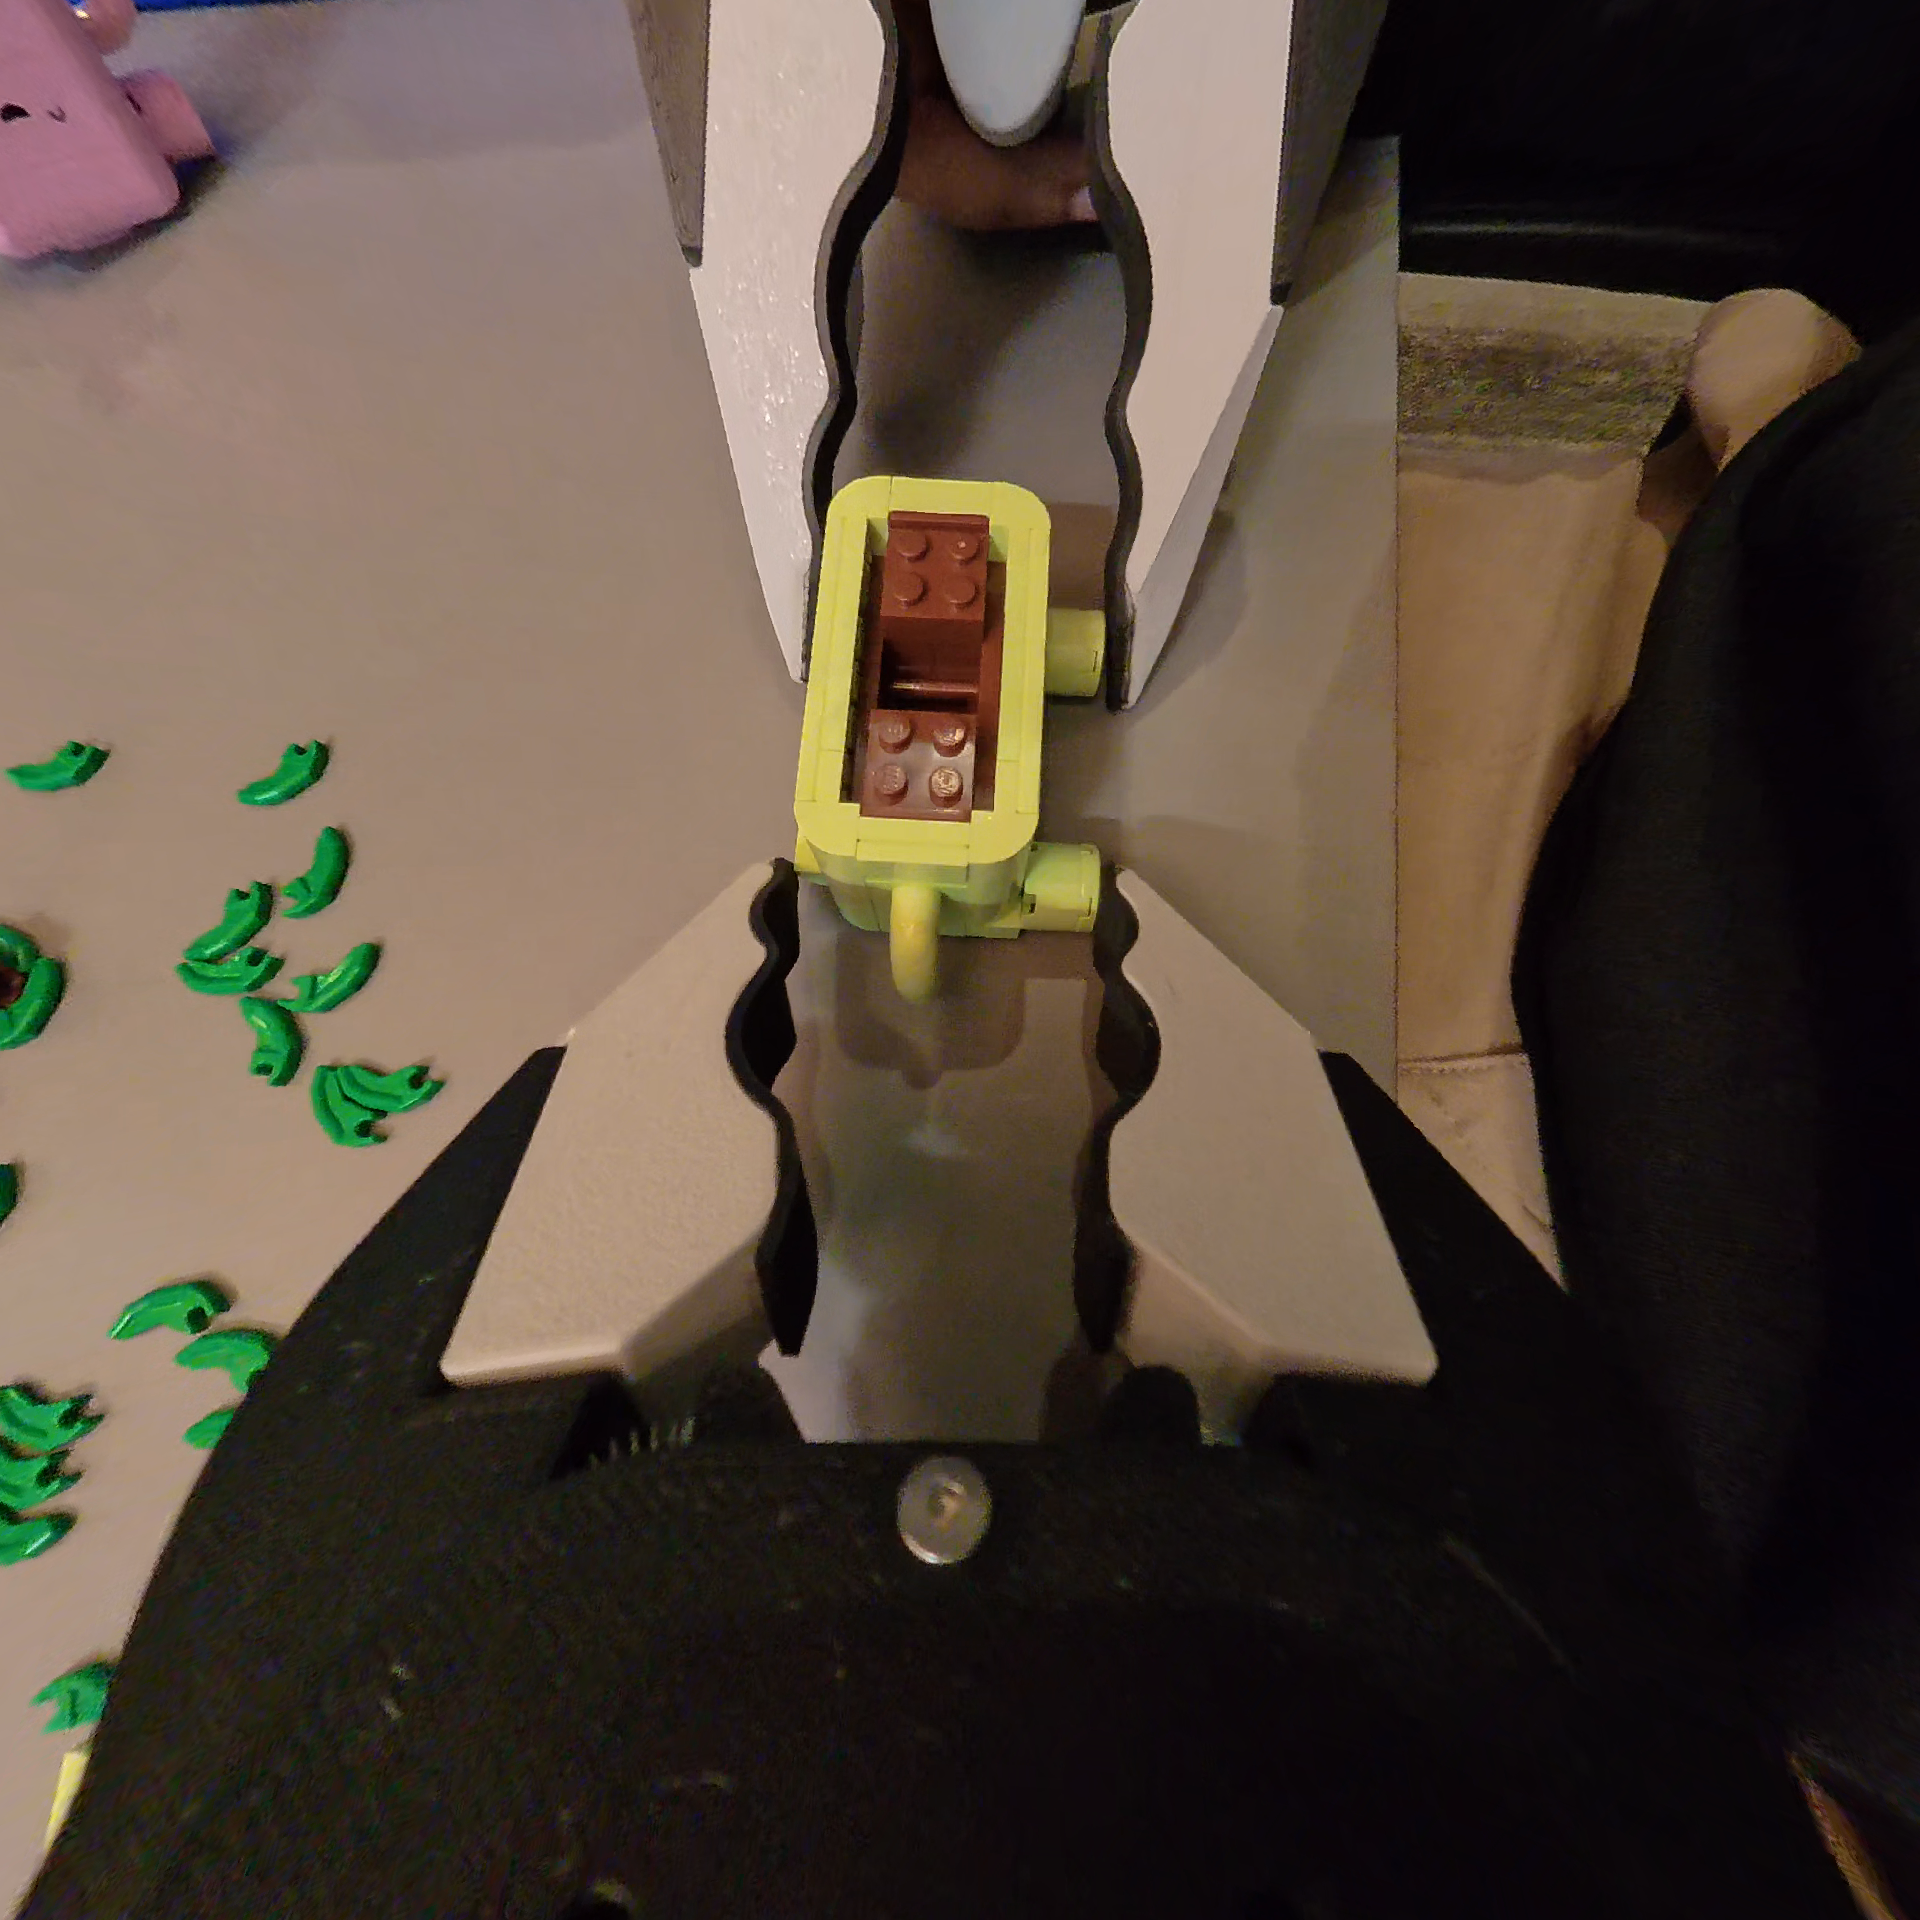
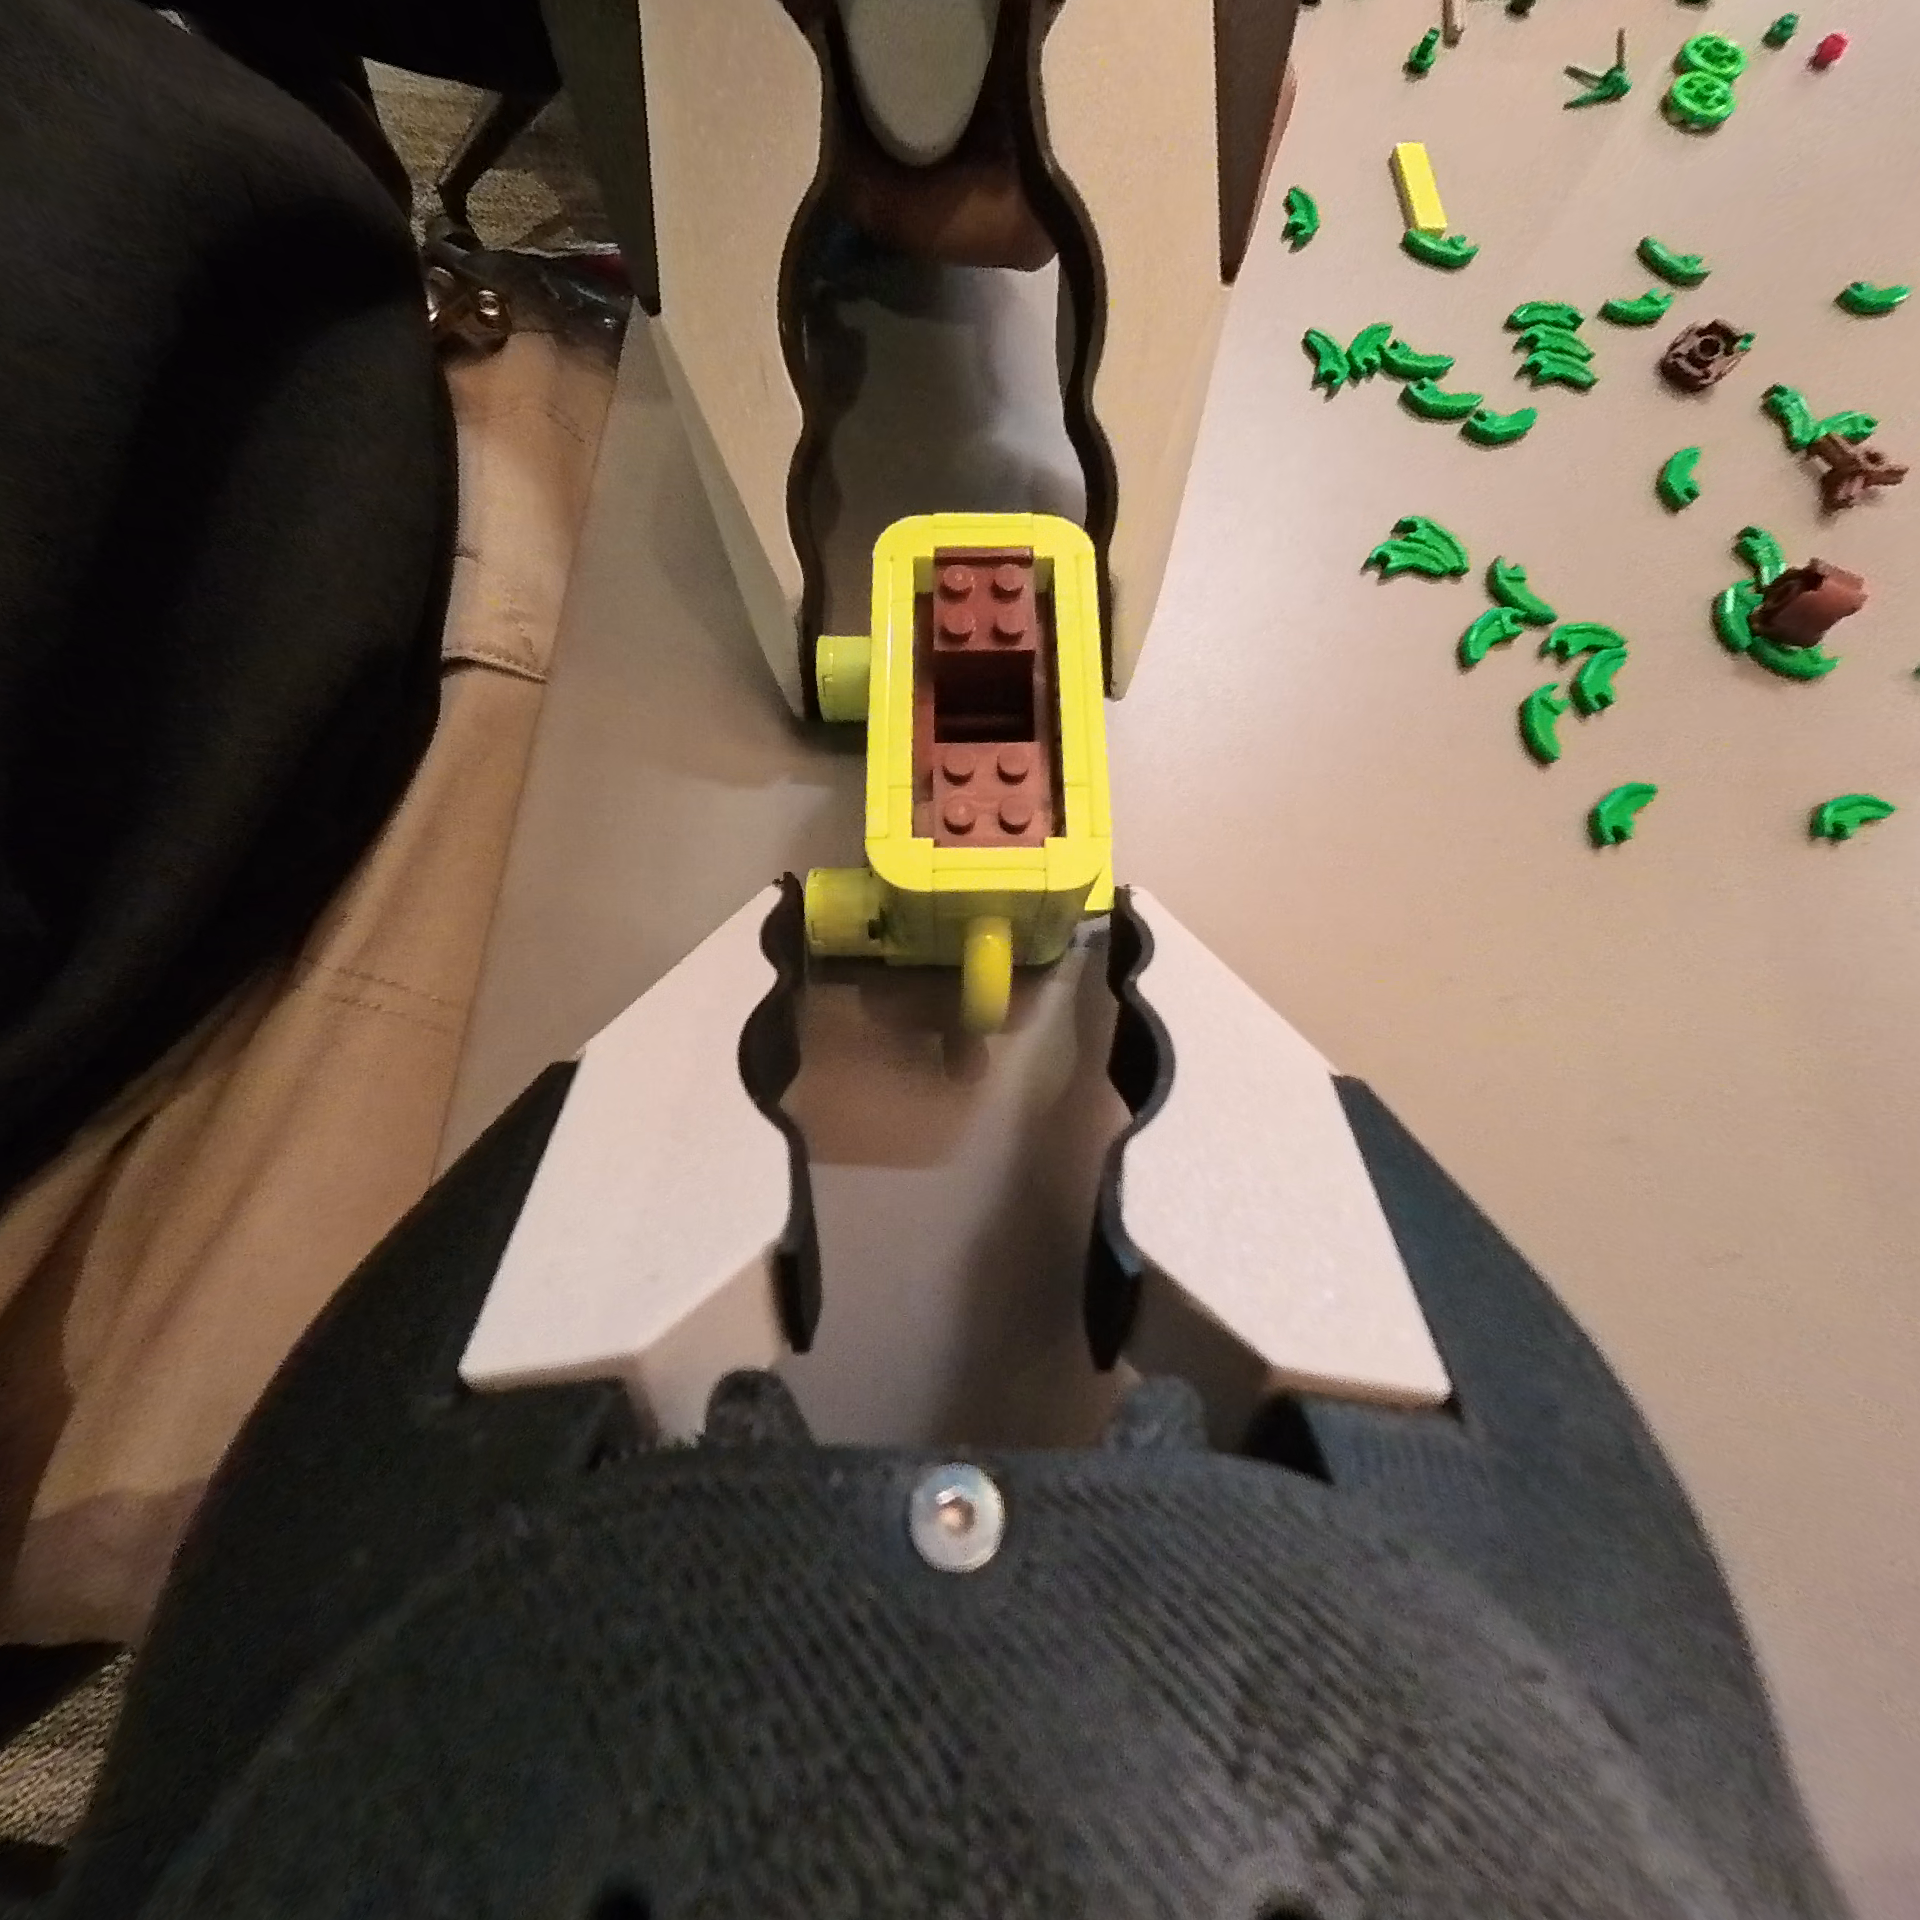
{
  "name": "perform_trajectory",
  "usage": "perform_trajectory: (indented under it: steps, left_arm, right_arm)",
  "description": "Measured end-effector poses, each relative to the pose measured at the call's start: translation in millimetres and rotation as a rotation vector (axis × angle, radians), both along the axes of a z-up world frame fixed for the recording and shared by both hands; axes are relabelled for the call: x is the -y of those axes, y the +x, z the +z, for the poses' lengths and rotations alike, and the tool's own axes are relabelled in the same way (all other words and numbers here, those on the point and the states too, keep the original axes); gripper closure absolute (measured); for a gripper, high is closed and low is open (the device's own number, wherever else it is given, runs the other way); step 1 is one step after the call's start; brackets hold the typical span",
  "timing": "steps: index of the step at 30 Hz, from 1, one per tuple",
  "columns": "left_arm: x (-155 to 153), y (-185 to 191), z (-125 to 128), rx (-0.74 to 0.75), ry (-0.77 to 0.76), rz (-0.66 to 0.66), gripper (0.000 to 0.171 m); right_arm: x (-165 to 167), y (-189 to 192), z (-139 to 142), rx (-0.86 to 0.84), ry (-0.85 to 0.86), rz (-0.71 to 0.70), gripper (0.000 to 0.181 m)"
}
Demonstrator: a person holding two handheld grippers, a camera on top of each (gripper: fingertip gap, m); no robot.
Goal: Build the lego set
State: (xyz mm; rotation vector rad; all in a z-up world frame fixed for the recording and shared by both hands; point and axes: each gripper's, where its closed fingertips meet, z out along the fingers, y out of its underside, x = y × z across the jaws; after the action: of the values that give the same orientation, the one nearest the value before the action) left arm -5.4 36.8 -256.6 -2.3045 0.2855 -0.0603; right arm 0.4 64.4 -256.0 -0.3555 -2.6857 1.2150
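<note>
A lime-yellow lego box (image 1: 1023, 675) with brown studded bricks (image 1: 935, 571) inside stands on the beige table. It has two side pegs and a ring at its near end. My left gripper (image 1: 945, 894) clasps the near end, one fingertip on the corner and the other on a peg. My right gripper (image 1: 966, 675) comes from the opposite side and clasps the far end. In the right wrist view the box (image 2: 1081, 707) sits the same way between my right gripper (image 2: 954, 899) and the left gripper (image 2: 961, 707).
Many loose green leaf pieces (image 1: 270, 966) lie on the table (image 2: 1538, 343). A yellow bar (image 2: 1418, 187), a small brown piece (image 2: 1704, 353) and a brown trunk with leaves (image 2: 1813, 608) lie among them. A pink object (image 1: 73, 156) stands far left. A person's dark clothing (image 1: 1714, 935) is past the table edge. Only a small space, under 4 cm, lies between the two pairs of fingers.
</note>
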Motion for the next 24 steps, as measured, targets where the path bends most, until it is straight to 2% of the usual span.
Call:
perform_trajectory:
  steps: [24]
  left_arm:
    - [-1.5,-3.5,-1.7,0.043,-0.019,0.03,0.115]
  right_arm:
    - [-1.2,-3.7,-0.6,0.031,-0.008,-0.026,0.125]
